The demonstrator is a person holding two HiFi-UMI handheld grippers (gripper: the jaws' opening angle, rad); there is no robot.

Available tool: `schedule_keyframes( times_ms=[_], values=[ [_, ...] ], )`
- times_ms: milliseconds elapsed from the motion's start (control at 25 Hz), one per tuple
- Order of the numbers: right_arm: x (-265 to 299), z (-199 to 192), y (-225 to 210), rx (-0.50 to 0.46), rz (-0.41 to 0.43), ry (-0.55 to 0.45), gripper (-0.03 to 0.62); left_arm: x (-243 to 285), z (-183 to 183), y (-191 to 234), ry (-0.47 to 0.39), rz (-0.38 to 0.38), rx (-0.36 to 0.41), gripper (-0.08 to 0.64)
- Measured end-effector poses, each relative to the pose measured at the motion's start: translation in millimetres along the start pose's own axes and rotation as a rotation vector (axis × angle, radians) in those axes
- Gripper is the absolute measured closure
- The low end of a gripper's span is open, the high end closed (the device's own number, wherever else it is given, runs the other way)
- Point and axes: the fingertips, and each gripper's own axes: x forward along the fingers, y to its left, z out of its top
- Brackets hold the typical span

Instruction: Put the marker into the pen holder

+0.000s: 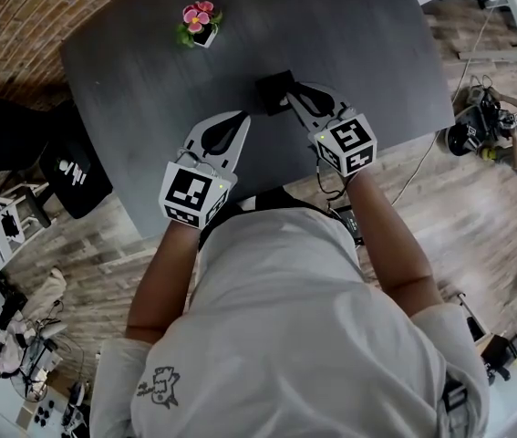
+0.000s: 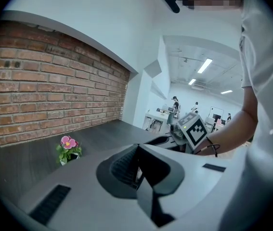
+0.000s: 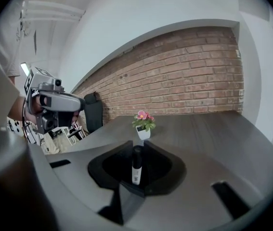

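A white marker [image 3: 136, 166] with a black cap stands upright between the jaws of my right gripper [image 3: 136, 150], which is shut on it. Seen from the head, the right gripper [image 1: 293, 95] has its tips at the right edge of the black square pen holder [image 1: 271, 89], in the middle of the dark table [image 1: 149, 71]. From there the marker itself is hidden by the gripper. My left gripper [image 1: 239, 119] hangs over the table to the left of the holder and nearer to me. Its jaws [image 2: 137, 150] are shut, and I make out nothing gripped between them.
A small white pot with pink flowers [image 1: 200, 22] stands at the far side of the table; it also shows as the flower pot [image 3: 143, 124] ahead of the marker. A black chair [image 1: 72, 173] stands off the table's left edge. Behind the table runs a brick wall [image 3: 184, 81].
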Motion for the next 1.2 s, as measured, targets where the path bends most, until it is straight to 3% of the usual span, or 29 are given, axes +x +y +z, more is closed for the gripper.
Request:
schedule_keyframes(
  times_ms=[360, 640, 1200],
  values=[
    [11, -28, 5, 0.005, 0.01, 0.09, 0.509, -5, -4, -1, 0.006, 0.003, -0.004, 0.549],
    [4, -20, 3, -0.017, -0.02, 0.067, 0.463, -10, -10, -3, 0.008, -0.002, -0.008, 0.549],
    [-30, 20, 35, -0.068, -0.098, -0.041, 0.463, -45, -7, -7, -0.035, -0.034, 0.031, 0.549]
  ],
)
